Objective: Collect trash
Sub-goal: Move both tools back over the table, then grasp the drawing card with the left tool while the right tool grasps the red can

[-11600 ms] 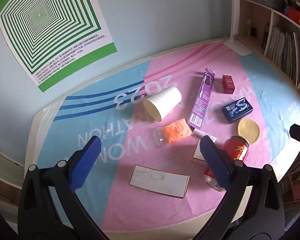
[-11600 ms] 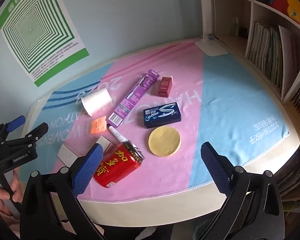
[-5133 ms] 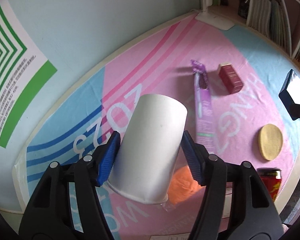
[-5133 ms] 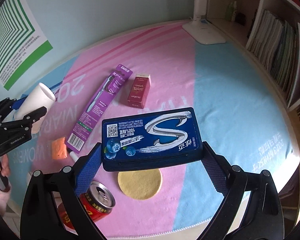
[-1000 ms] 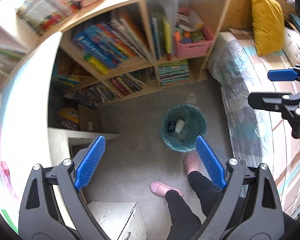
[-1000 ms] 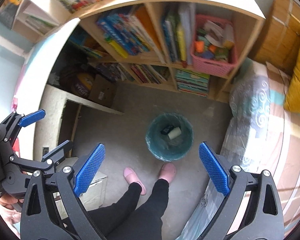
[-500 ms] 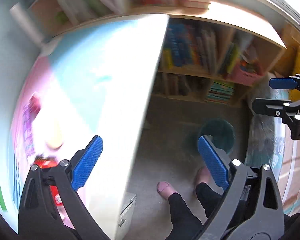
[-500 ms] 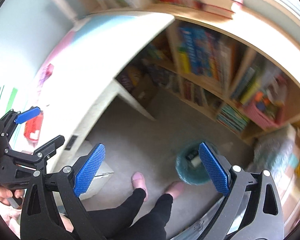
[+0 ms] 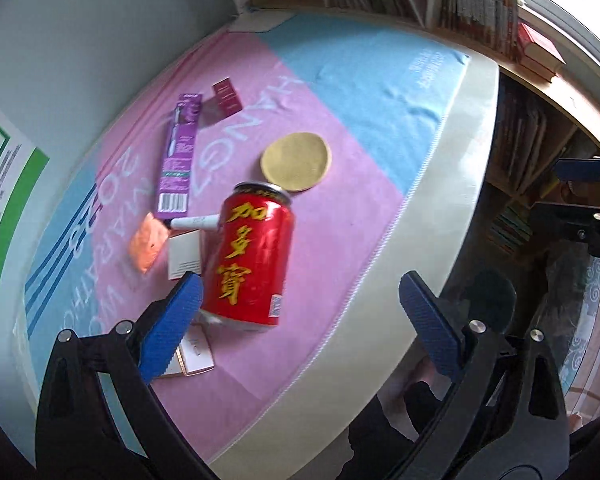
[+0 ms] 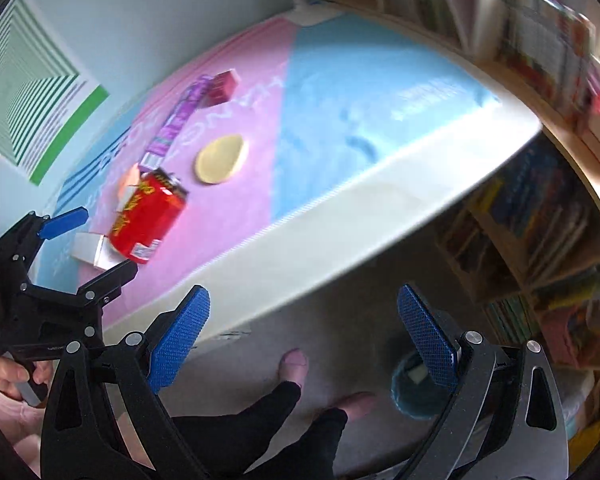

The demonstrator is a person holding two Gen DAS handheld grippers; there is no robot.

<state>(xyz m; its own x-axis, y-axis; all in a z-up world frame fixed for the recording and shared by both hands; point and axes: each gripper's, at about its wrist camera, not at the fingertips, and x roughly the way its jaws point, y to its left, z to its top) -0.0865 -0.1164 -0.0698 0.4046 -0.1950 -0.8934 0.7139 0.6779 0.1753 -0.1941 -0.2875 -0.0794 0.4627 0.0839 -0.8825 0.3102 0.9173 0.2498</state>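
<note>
Left gripper (image 9: 300, 320): I've got it spread wide, nothing held, over the red can (image 9: 252, 264).
Right gripper (image 10: 304, 336): agape, empty.
Done: something already lies in the bin (image 10: 408, 384).
Left: can, toothbrush pack (image 9: 178, 160), red box (image 9: 227, 98) on the desk (image 9: 452, 184).

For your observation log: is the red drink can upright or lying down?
Lying on its side: the red drink can shows its full printed length along the pink cloth, top rim facing away.

Trash left on the pink-and-blue cloth

A red can (image 9: 249, 260) is seen lying on its side, with a purple toothbrush pack (image 9: 178, 164), maroon box (image 9: 227, 97), orange wrapper (image 9: 148, 242) and tan disc (image 9: 296, 161) beyond it.
</note>
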